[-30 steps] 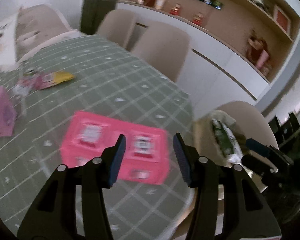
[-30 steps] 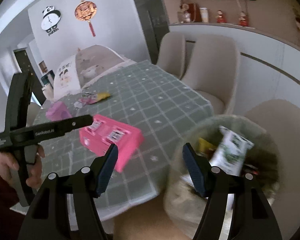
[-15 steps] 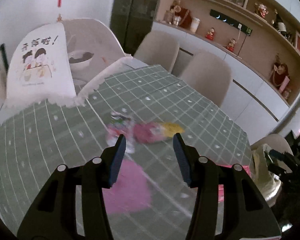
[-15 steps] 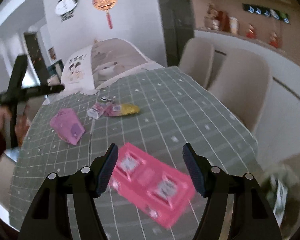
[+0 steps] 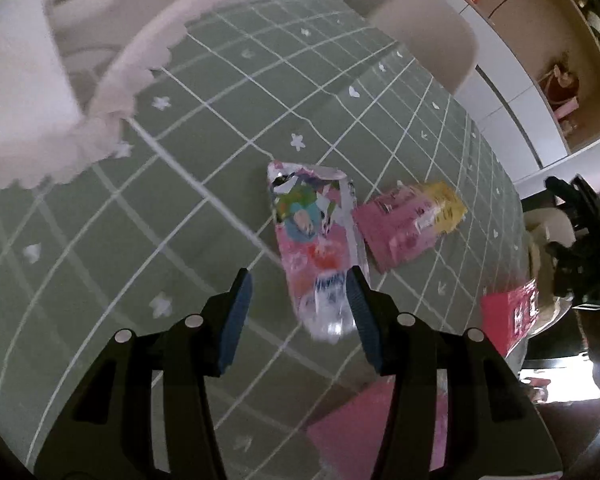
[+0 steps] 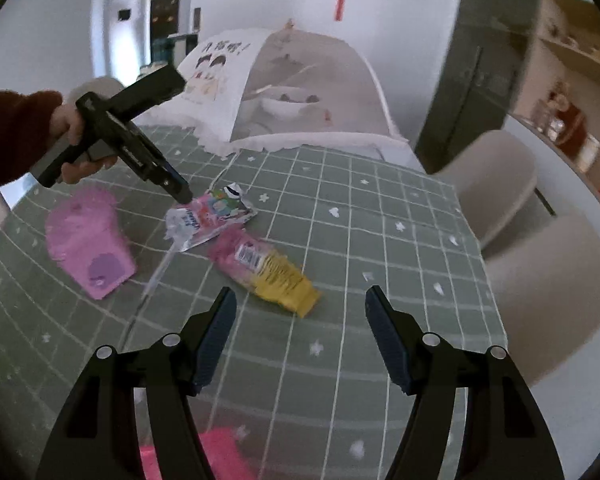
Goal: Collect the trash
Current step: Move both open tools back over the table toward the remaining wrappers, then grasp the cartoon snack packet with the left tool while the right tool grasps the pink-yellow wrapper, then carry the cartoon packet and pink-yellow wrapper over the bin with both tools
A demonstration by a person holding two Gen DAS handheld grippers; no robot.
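Hovering open over a torn foil wrapper [image 5: 314,236], left hand-held gripper [image 5: 298,312], pink-yellow packet [image 5: 410,222] touching at 2 o'clock, right hand-held gripper [image 6: 298,336] spread wide, bare worktop [image 6: 380,240] at 1 o'clock.

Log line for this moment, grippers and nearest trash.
left gripper: open, over silver-pink wrapper, no grip | right gripper: open, empty | pink-yellow wrapper: on table | pink pouch: on table

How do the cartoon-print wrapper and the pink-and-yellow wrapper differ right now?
The cartoon-print wrapper is torn open with silvery foil showing; the pink-and-yellow wrapper looks whole. The left gripper, open, is at the cartoon-print one; no gripper is near the pink-and-yellow one. Both lie flat on the green checked tablecloth.
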